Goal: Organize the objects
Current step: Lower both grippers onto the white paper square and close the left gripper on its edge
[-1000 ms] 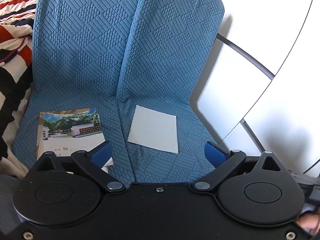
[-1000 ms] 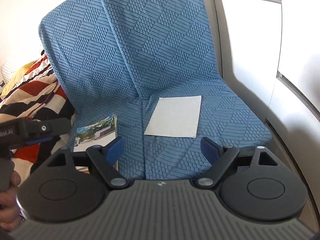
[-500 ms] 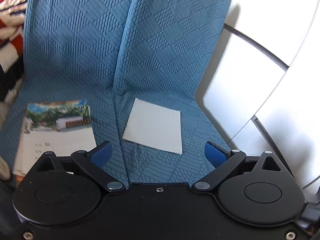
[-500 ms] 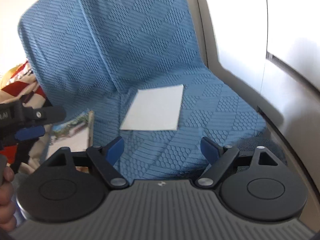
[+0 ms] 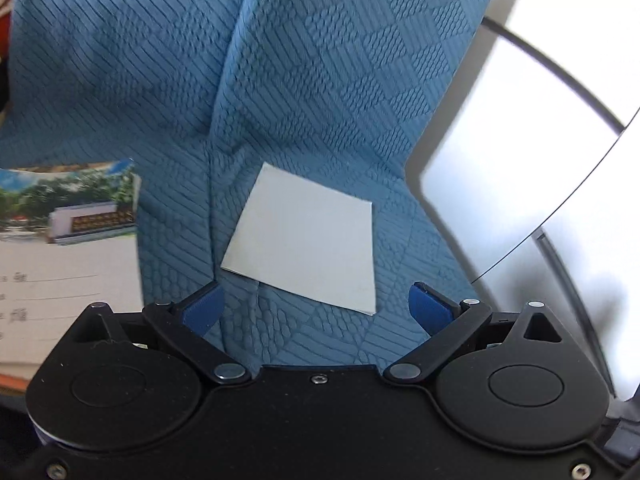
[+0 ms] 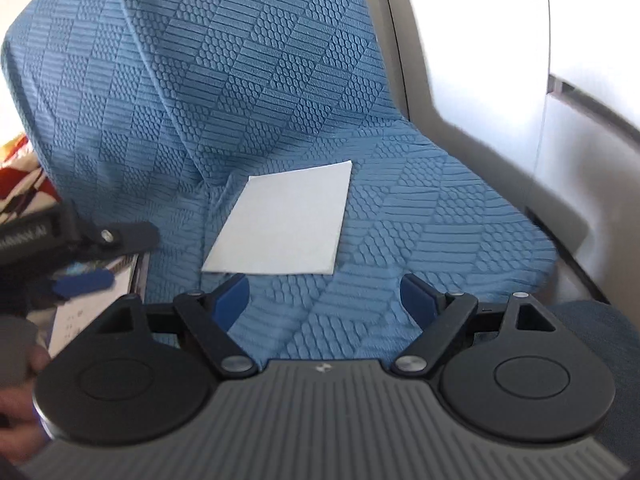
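Observation:
A plain white sheet of paper (image 5: 308, 240) (image 6: 282, 222) lies flat on the blue textured seat cover (image 5: 320, 80) (image 6: 440, 232). To its left rests a booklet (image 5: 60, 248) with a photo of a building on its cover; in the right wrist view only its corner (image 6: 94, 304) shows. My left gripper (image 5: 316, 308) hovers open just short of the sheet's near edge, nothing between its blue pads. My right gripper (image 6: 324, 300) is open too, close above the sheet's near edge. The left gripper (image 6: 80, 264) also appears at the left of the right wrist view, over the booklet.
A white wall panel with a dark curved rail (image 5: 540, 152) (image 6: 500, 80) rises to the right of the seat. Striped red, black and white fabric (image 6: 20, 184) lies to the left. A hand (image 6: 20, 380) holds the left tool's handle.
Both grippers have come down and forward toward the seat, so the white sheet and the booklet look larger and nearer. Both sets of jaws stayed open.

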Motion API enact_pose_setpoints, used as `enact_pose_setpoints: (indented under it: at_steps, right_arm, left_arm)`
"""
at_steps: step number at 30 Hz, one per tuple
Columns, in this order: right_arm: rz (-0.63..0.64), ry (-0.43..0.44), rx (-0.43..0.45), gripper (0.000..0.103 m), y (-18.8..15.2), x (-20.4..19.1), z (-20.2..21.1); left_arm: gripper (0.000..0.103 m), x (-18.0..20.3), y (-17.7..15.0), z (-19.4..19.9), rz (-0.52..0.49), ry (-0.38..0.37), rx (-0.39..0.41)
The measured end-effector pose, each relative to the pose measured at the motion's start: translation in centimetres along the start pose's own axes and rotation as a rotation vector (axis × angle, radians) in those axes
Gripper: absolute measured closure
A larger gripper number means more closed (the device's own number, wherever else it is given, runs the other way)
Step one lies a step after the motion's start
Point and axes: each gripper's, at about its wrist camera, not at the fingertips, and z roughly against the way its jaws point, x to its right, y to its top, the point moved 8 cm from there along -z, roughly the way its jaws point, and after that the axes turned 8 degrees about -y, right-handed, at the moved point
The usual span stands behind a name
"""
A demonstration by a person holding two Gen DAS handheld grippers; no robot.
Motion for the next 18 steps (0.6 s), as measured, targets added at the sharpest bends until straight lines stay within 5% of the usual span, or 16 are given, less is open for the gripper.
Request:
enact_pose_setpoints:
  at_steps: [18]
  right_arm:
    - [0.051, 0.032, -0.128, 0.036, 1.6, -2.2, -10.4]
  left_arm:
    - [0.019, -4.3, 1.4, -10.5, -0.079, 0.084, -0.132]
